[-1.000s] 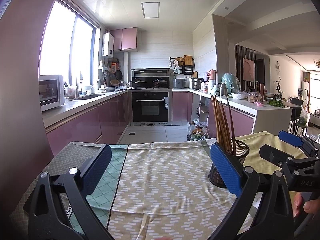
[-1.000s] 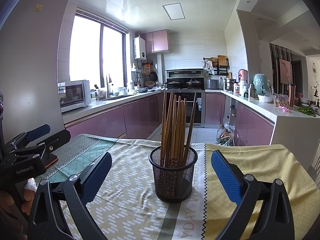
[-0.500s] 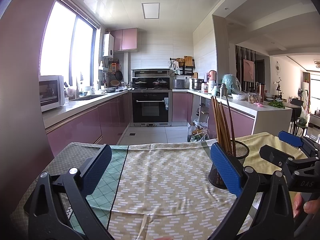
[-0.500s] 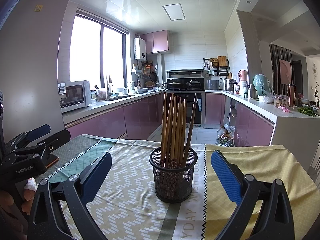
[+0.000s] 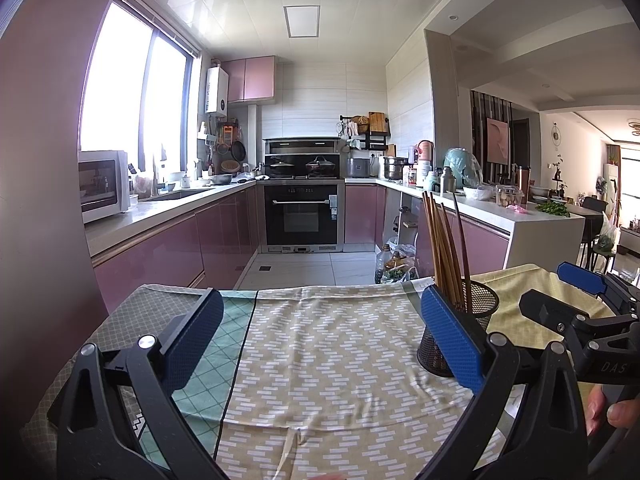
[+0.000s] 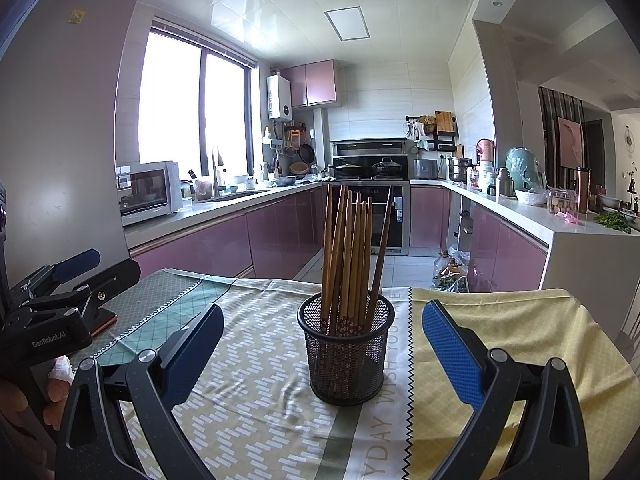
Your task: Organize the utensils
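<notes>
Right gripper spread wide, empty, facing mesh holder; left gripper likewise wide; careless contact likely to have toppled chopsticks.

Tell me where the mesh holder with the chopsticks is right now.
In the right wrist view the mesh holder stands upright on the tablecloth, centred ahead of the open right claw, untouched.

The left gripper body carries "GenRobot.AI". The right gripper body shows "DAS", cut off. The tablecloth band reads "YDAY WISH YOU", partly hidden.
</notes>
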`<state>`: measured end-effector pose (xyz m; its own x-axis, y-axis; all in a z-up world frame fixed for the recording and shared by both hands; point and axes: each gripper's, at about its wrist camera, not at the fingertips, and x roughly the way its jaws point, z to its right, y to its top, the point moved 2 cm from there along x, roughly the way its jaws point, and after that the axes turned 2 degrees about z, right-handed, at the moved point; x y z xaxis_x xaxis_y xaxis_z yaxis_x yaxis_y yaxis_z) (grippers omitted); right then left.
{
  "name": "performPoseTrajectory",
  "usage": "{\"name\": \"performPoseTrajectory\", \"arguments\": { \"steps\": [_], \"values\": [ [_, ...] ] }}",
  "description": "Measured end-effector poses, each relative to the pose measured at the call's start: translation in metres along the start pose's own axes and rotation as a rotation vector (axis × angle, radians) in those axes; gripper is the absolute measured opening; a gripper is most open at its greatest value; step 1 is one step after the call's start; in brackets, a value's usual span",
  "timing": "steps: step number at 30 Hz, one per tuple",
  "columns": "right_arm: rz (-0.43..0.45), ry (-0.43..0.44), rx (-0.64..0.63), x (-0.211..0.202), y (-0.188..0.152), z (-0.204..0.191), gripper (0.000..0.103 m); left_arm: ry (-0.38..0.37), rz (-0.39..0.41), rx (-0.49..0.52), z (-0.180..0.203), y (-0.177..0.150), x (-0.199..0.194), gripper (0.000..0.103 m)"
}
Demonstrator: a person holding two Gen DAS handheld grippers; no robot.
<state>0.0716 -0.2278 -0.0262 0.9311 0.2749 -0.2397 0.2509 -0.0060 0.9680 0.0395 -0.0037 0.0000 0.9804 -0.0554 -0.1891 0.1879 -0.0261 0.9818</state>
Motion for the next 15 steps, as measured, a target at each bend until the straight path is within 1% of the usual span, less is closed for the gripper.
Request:
{"name": "performPoseTrajectory", "arguments": {
  "steps": [15],
  "values": [
    [0.002, 0.001, 0.003, -0.0006, -0.0007, 0.0009, 0.096, 0.001, 0.001, 0.001, 0.0001, 0.0, -0.0002, 0.097]
  ]
}}
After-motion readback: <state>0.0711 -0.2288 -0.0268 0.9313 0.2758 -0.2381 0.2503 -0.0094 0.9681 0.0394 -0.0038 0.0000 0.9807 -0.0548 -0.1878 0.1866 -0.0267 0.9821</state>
